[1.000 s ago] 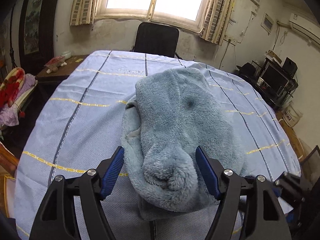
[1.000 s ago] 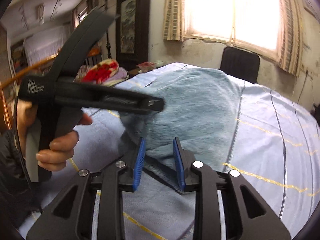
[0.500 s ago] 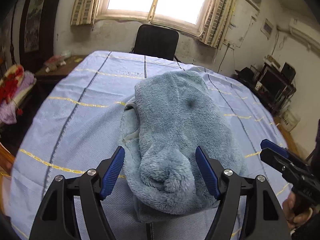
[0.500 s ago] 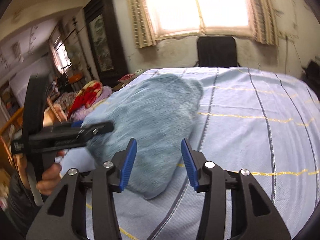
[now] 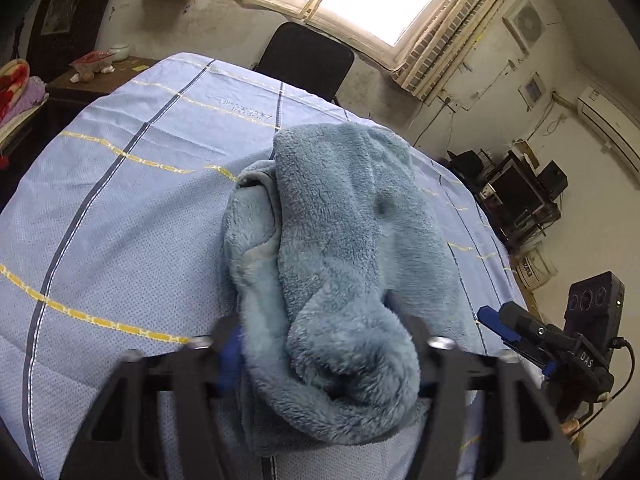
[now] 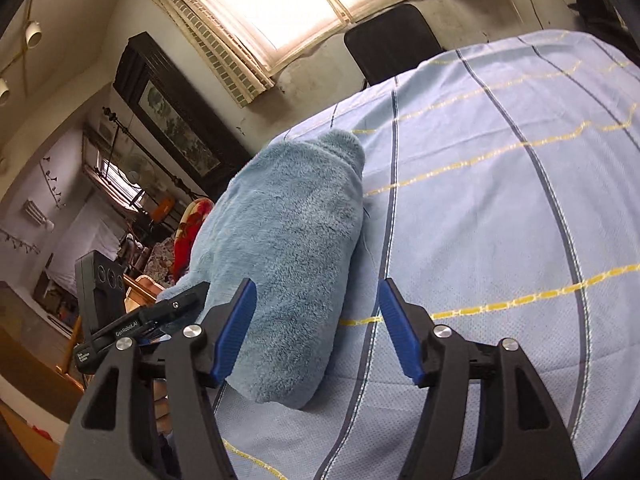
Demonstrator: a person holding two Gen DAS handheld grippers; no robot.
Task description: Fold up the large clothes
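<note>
A fluffy blue fleece garment (image 5: 344, 248) lies folded in a long bundle on the striped light-blue sheet (image 5: 112, 208). My left gripper (image 5: 324, 344) stands open, its jaws on either side of the garment's near rolled end; the fleece hides most of both pads. In the right wrist view the garment (image 6: 288, 248) lies ahead and to the left. My right gripper (image 6: 316, 332) is open and empty, with its left finger (image 6: 236, 328) over the garment's near edge and its right finger over bare sheet. The right gripper also shows in the left wrist view (image 5: 516, 332).
The sheet (image 6: 500, 208) covers a wide table. A black chair (image 5: 304, 60) stands at the far edge under the window. A dark side table with small items (image 5: 96, 68) is at the far left. Shelves with electronics (image 5: 516, 192) stand at the right.
My left gripper has moved forward onto the garment's near end, so the fleece now covers its pads. My right gripper has opened wider and swung to the garment's right side.
</note>
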